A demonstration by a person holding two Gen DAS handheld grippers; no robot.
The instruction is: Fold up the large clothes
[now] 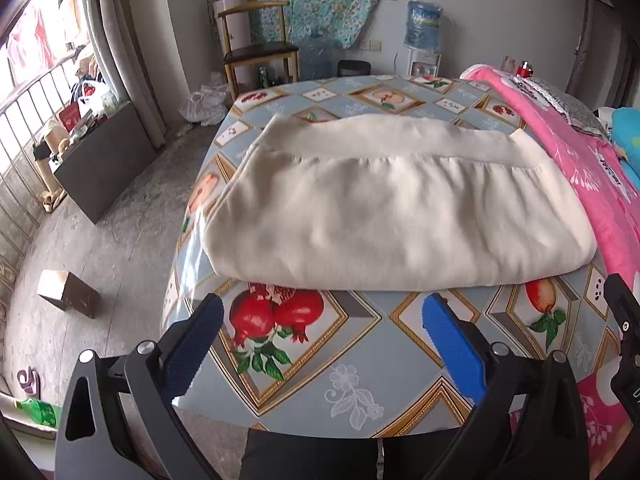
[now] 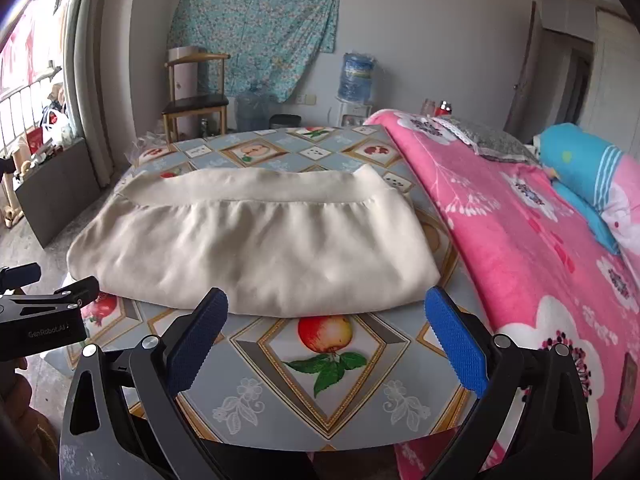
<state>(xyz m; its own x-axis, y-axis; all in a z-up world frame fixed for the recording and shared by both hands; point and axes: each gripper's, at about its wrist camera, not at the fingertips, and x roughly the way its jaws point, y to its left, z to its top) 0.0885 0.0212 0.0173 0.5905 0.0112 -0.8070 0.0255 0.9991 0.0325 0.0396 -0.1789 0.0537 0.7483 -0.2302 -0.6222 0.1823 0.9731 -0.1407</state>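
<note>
While both show the cream garment (image 1: 384, 208), only the right view shows the door (image 2: 520, 76).

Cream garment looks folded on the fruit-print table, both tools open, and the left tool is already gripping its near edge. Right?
Not quite. The left tool grips nothing: the left wrist view shows it open and short of the cream garment, with bare table between. The right tool is open too, and the garment does lie folded.

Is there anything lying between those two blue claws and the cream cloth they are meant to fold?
Nothing visible. Only bare patterned tablecloth lies between the open right claw, the open left claw and the cream garment.
</note>
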